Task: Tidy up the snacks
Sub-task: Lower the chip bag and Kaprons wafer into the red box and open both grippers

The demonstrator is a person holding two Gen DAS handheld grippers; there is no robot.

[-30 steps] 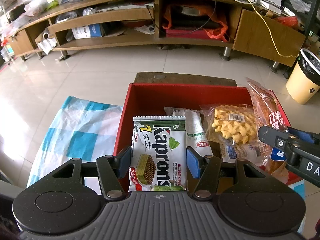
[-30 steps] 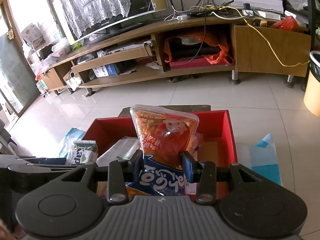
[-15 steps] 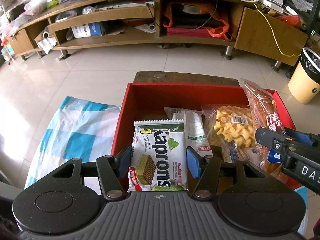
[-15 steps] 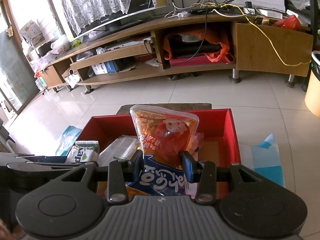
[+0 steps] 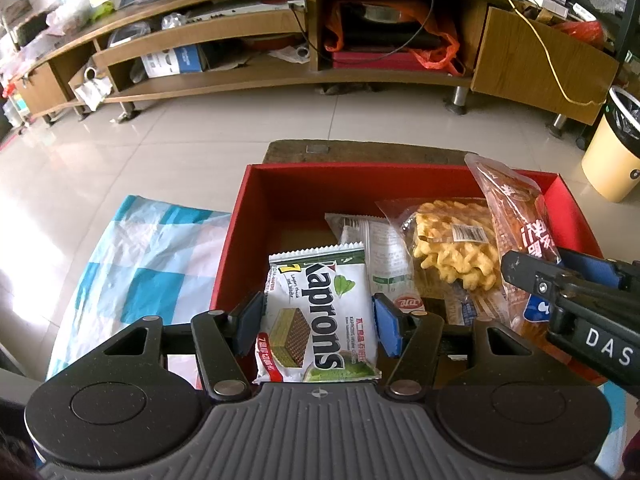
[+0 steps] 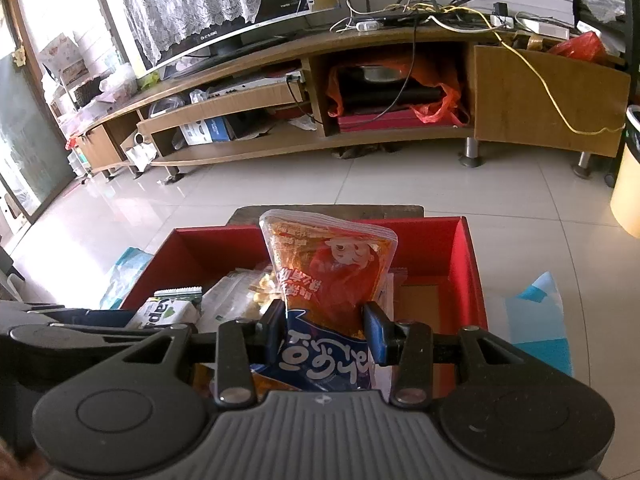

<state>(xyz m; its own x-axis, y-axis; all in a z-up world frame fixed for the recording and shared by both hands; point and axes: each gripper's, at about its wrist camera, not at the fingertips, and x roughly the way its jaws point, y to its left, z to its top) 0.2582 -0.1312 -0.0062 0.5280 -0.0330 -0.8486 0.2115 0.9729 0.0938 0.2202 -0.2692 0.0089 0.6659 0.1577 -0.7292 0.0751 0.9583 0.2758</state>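
My left gripper [image 5: 318,322] is shut on a green and white Kaprons wafer pack [image 5: 320,316] and holds it over the near left part of the red box [image 5: 288,184]. My right gripper [image 6: 326,334] is shut on an orange and blue snack bag [image 6: 328,276], held upright over the box's middle [image 6: 464,256]. In the left wrist view that bag [image 5: 516,216] and the right gripper [image 5: 560,280] show at the right. A clear bag of yellow twists [image 5: 452,240] and a white packet [image 5: 384,248] lie in the box.
A blue and white checked cloth [image 5: 152,256] lies left of the box and also shows at its right [image 6: 536,316]. A brown board [image 5: 360,152] lies beyond the box. A long wooden TV stand [image 5: 280,40] spans the back. A yellow bin [image 5: 612,152] stands at the right.
Both grippers keep their packs. The view has shifted slightly, with the box a little lower in both frames; the wafer pack sits a little lower between the left fingers.
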